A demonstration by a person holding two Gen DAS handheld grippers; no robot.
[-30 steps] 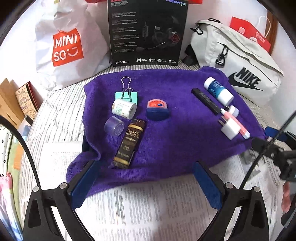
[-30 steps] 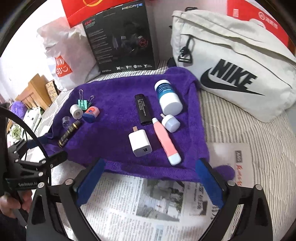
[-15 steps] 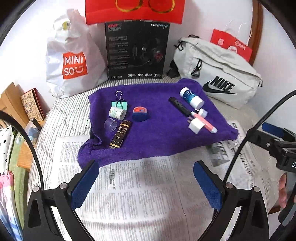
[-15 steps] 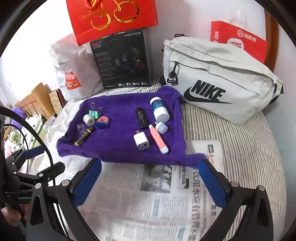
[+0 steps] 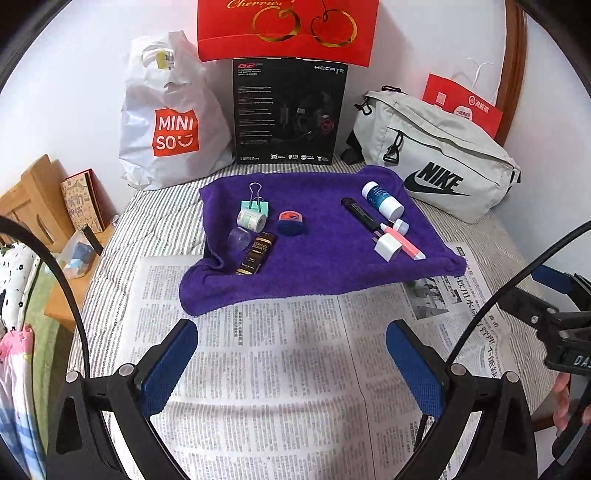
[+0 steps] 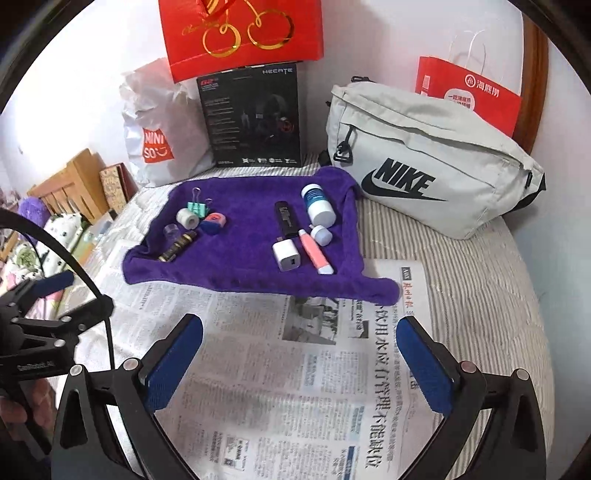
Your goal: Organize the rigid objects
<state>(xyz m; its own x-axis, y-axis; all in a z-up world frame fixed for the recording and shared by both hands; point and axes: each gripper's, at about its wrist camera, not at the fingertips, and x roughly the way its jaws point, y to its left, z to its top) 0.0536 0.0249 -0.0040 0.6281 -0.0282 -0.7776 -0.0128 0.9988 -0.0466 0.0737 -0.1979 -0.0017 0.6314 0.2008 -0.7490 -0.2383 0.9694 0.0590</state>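
Observation:
A purple towel (image 5: 317,266) (image 6: 240,273) lies on the bed with small objects in two groups. On its left are a teal binder clip (image 5: 255,203), a white tape roll (image 5: 251,219), a clear cap (image 5: 238,239), a brown bar (image 5: 256,254) and a blue tin (image 5: 291,223). On its right are a white bottle (image 6: 317,206), a black stick (image 6: 286,219), a pink pen (image 6: 316,253), a small white cap (image 6: 320,235) and a white charger (image 6: 286,255). My left gripper (image 5: 291,362) and right gripper (image 6: 299,365) are open and empty, over the newspaper short of the towel.
Newspaper (image 5: 280,369) covers the striped bed in front of the towel. Behind the towel stand a white Miniso bag (image 5: 166,122), a black headset box (image 5: 288,114), a red gift bag (image 5: 288,29) and a grey Nike bag (image 5: 436,162). A wooden side table (image 5: 44,221) is at the left.
Both grippers have pulled back and up from the towel; the objects look smaller and farther. Nothing on the towel has moved. Both stay open.

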